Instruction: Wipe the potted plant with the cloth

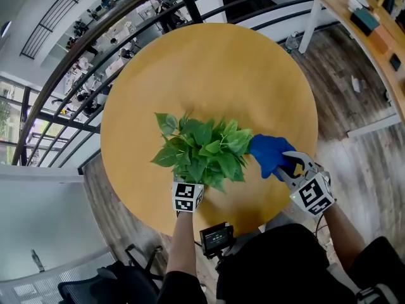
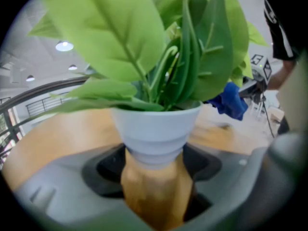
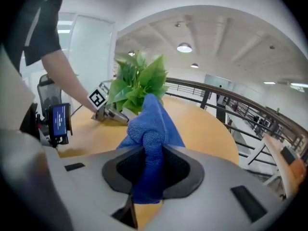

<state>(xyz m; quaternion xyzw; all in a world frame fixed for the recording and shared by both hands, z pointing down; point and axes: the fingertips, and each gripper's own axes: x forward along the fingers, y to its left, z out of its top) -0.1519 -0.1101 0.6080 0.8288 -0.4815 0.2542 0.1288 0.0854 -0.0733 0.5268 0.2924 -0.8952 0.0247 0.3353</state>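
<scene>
The potted plant (image 1: 204, 147) has broad green leaves and stands near the front of the round wooden table (image 1: 209, 68). Its white ribbed pot (image 2: 154, 126) sits between the jaws of my left gripper (image 2: 154, 165), which are closed against its narrow lower part. In the head view the leaves hide the pot and the left jaws, and only the marker cube (image 1: 187, 196) shows. My right gripper (image 1: 292, 168) is shut on a bunched blue cloth (image 1: 269, 154). The cloth (image 3: 150, 129) hangs just right of the foliage, close to the outer leaves; touching cannot be told.
A black railing (image 1: 76, 62) curves behind the table. A wooden desk (image 1: 373, 30) stands at the far right, and a dark chair (image 1: 107, 284) is at the lower left. A small screen device (image 1: 216, 236) hangs at the person's front.
</scene>
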